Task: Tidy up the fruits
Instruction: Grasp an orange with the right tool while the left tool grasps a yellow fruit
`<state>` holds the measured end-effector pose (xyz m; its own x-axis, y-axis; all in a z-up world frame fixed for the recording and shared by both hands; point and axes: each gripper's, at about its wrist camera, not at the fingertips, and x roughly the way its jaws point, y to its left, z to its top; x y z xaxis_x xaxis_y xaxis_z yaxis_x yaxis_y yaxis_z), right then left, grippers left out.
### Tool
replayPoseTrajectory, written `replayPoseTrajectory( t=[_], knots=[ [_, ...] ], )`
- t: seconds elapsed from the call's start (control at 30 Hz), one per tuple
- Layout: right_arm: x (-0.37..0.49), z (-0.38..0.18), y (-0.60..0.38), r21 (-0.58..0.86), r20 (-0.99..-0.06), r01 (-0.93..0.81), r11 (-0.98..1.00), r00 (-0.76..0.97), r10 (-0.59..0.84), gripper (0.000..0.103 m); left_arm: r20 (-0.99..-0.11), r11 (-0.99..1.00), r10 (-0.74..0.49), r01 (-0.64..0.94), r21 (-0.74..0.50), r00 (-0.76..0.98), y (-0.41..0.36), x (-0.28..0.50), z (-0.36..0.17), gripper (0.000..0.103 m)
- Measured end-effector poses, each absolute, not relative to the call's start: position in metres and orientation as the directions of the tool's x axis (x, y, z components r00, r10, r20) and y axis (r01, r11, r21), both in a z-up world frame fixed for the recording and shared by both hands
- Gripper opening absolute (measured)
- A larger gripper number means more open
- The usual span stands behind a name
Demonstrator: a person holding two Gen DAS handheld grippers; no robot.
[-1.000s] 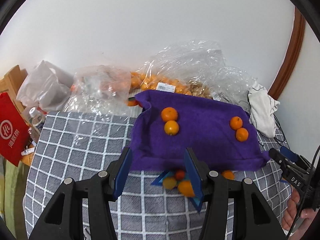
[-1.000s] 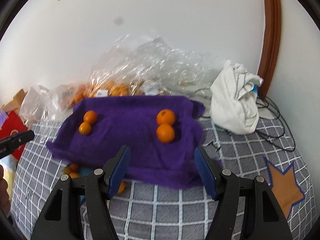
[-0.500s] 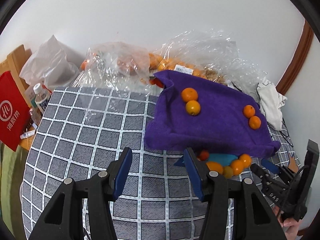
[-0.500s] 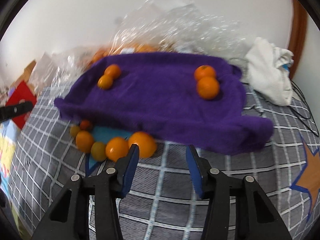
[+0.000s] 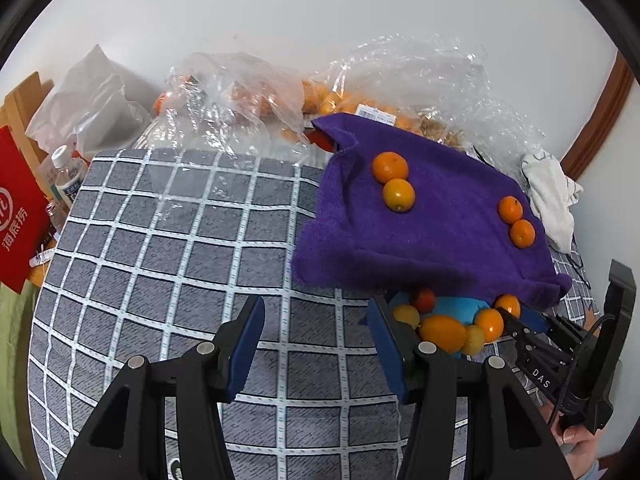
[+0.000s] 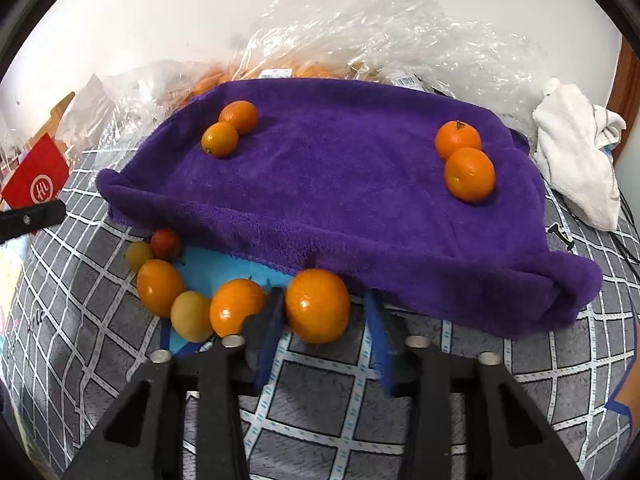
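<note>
1. Two grippers are mine: my left gripper (image 5: pixel 316 340) hovers over the checked cloth (image 5: pixel 168 248), jaws released, gripping nothing
2. Right gripper (image 6: pixel 324 328) jaws are closing around the big orange (image 6: pixel 318 306) beside the purple towel (image 6: pixel 340 200), left pad touching it

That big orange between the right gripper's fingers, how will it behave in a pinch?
The orange looks round and glossy, so it may roll or squirt out as the right gripper closes. It probably feels firm. Neighbouring fruit touches one finger, so that may get nudged.
</note>
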<state>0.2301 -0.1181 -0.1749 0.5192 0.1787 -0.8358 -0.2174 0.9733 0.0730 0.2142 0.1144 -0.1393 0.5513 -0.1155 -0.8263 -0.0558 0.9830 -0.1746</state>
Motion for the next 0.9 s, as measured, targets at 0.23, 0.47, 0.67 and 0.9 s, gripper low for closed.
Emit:
replayPoseTrajectory(
  t=[0.23,0.47,0.67,0.9],
  knots=[
    [0.212,-0.160,-0.146,0.043,-0.824,-0.168,0.985,0.552,0.130,0.032,-0.825,0.980,-0.170,0.008,-0.197,0.540,0.086,0.218,-0.147,0.051],
    [0.198,-0.158,-0.184,0.027,-0.824,-0.103,0.994,0.561,0.080,0.032,-0.845,0.980,-0.183,0.024,-0.198,0.503,0.063,0.229,-0.163,0.050],
    [0.197,-0.170,-0.198,0.057,-0.839,-0.067,0.996,0.538,0.084,0.032,-0.861,0.977,-0.199,0.026,-0.212,0.469,0.056,0.237,-0.177,0.030],
    [0.196,-0.172,-0.192,0.071,-0.834,-0.082,0.994,0.542,0.105,0.032,-0.855,0.974,-0.216,0.043,-0.223,0.471,0.061,0.228,-0.172,0.022]
  ],
)
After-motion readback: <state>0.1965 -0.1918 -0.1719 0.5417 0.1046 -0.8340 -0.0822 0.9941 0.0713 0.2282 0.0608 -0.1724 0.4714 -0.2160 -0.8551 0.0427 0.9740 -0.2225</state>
